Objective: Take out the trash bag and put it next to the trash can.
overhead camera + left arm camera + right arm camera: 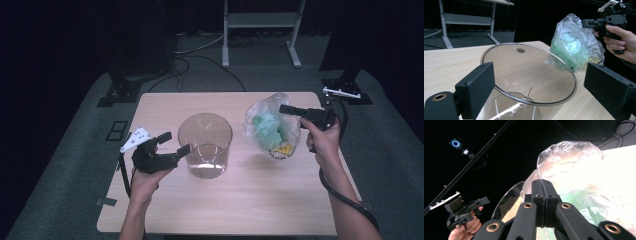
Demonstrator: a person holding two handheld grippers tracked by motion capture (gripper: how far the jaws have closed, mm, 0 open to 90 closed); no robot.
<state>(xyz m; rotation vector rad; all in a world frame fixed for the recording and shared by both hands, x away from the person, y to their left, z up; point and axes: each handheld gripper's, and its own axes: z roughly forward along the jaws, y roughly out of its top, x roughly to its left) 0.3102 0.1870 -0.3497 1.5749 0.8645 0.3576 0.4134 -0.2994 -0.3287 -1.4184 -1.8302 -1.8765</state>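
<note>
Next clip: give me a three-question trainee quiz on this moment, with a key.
1. True or false: the right gripper has its jaws shut on the plastic bag.
2. How do the left gripper's jaws stand? A) pressed flat together B) open, one on each side of the clear container's rim C) shut on the bag
3. What colour are the contents seen through the bag?

Key:
1. True: the jaws pinch the film near the bag's top.
2. B: in the left gripper view the rim runs between the spread jaws.
3. Green.
</note>
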